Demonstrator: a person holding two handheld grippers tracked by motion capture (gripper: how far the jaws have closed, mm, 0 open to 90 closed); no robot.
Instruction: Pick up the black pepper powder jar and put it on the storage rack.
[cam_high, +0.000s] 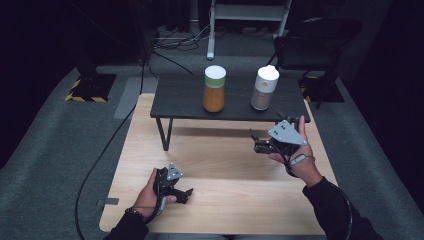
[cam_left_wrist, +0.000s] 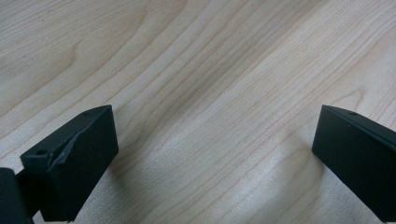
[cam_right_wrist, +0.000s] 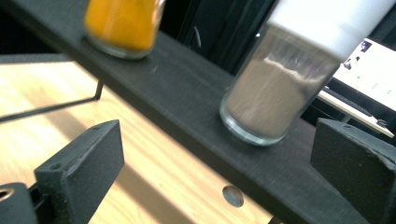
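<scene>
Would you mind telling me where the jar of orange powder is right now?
In the high view, the orange jar stands upright on the dark raised shelf, left of the grey-powder jar.

Left hand (cam_high: 148, 196) low, gripping black two-jaw left tool (cam_high: 184, 194) with jaws spread wide, right hand (cam_high: 297, 156) raised, black right tool (cam_high: 256, 141) likewise agape, empty

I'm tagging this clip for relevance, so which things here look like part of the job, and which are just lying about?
Probably part of the job:
- orange-filled jar on the black shelf
- grey-filled jar, which the open right tongs face
- open left tongs, low over the wooden table

Just lying about:
- black chair
- floor cables
</scene>
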